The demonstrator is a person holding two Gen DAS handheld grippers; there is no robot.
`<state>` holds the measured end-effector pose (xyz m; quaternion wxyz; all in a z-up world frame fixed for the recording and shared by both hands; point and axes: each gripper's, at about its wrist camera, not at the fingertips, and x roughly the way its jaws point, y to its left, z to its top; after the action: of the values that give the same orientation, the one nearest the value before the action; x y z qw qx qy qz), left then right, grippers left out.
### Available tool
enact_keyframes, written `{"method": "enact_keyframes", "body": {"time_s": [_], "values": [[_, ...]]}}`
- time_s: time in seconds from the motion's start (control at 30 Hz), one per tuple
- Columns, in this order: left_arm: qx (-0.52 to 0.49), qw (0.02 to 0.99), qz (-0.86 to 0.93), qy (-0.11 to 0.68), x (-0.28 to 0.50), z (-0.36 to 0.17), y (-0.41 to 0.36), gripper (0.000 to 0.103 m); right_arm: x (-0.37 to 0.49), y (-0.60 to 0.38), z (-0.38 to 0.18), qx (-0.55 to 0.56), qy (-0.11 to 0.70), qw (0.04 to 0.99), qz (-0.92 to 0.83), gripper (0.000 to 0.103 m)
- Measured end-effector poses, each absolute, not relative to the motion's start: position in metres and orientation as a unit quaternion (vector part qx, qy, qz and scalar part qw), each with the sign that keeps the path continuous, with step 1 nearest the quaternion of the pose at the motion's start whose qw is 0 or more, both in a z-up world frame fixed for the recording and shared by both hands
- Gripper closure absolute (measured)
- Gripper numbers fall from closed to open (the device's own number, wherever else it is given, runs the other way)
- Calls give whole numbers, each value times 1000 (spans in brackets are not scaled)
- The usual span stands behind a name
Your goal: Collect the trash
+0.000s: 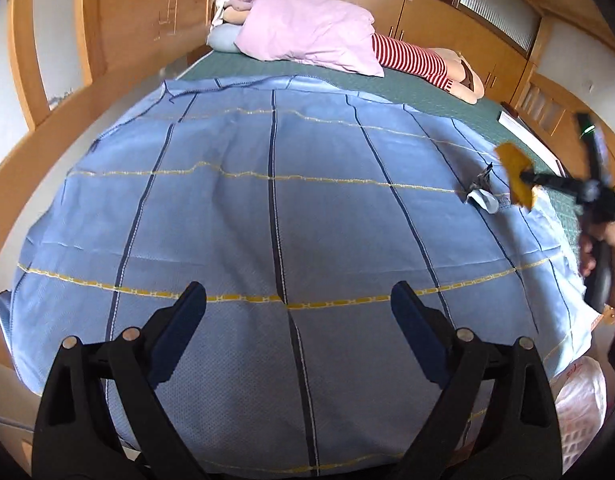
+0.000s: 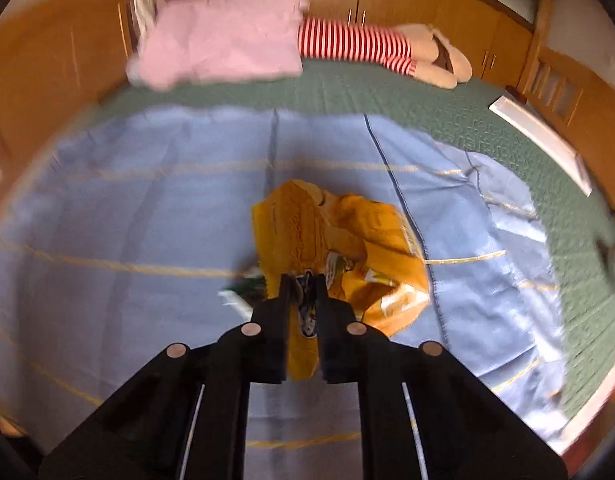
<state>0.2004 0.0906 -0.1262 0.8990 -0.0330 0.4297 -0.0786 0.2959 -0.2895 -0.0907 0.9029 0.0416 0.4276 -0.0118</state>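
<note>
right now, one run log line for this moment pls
right gripper: shut on yellow wrapper | left gripper: open, empty, over blue blanket | crumpled scrap: on blanket

A light blue blanket [image 1: 267, 208] crossed by dark navy lines and thin yellow chain-pattern stripes covers a green textured bed [image 2: 447, 108]. A crumpled orange-yellow wrapper [image 2: 331, 236] shows above it. Behind lie a pale pink pillow [image 1: 307, 28] and a red-and-white striped soft toy [image 1: 411, 58]. Black grippers carry dark blue fingers [image 1: 179, 332].
</note>
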Motion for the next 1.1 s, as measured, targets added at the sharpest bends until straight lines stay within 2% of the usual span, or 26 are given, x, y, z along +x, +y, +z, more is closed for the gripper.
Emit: {"method": "enact_keyframes", "body": {"time_s": [0.1,0.17,0.3,0.4,0.53,0.6,0.67,0.8,0.87,1.1], "values": [[-56,897,-60,435,200,-125,100,10,273,-274,-65,177,418,884,108,91],[-92,892,-35,441,200,-126,116,10,267,-256,-69,290,433,827,212,91],[-189,872,35,450,200,-134,166,10,264,-204,-108,450,458,683,349,91],[-218,865,74,446,197,-136,190,10,265,-159,-152,485,500,615,369,91],[-228,861,81,446,194,-137,198,10,266,-125,-200,489,561,564,358,90],[-223,863,71,448,195,-137,193,10,266,-122,-203,487,564,561,361,88],[-220,864,62,449,201,-137,187,10,265,-128,-193,466,561,587,353,71],[-222,863,34,452,209,-137,175,10,263,-157,-168,414,560,645,315,58],[-222,862,6,456,219,-140,162,10,259,-171,-161,384,563,669,297,42],[-187,854,-92,476,236,-149,100,9,264,-240,-122,327,514,773,175,35]]}}
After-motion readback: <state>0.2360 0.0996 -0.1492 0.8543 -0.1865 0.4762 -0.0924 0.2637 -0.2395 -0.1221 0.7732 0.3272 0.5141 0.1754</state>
